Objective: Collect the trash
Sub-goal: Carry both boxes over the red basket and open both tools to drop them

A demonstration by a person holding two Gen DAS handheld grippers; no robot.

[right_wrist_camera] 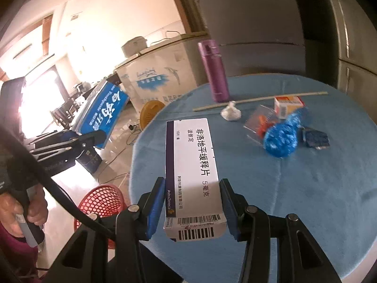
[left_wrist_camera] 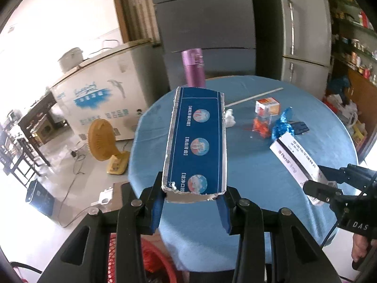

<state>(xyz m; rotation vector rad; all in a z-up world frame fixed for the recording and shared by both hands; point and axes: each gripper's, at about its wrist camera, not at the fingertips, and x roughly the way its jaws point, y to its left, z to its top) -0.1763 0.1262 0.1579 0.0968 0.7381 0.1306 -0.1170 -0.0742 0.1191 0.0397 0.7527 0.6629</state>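
Left hand-held gripper (left_wrist_camera: 192,202) clamping a torn blue toothpaste box (left_wrist_camera: 198,139), right hand-held gripper (right_wrist_camera: 192,208) clamping a white medicine box (right_wrist_camera: 192,165), red basket (right_wrist_camera: 101,202) half hidden below, blurred wrappers (right_wrist_camera: 280,139) on blue tabletop (right_wrist_camera: 306,188), purple flask (right_wrist_camera: 213,70), grey fridges (left_wrist_camera: 304,30) beyond.

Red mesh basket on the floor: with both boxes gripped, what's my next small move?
Probably swing the left gripper, shut on the blue toothpaste box, over the red mesh basket beside the blue-clothed round table, then release. The basket sits nearest that hand.
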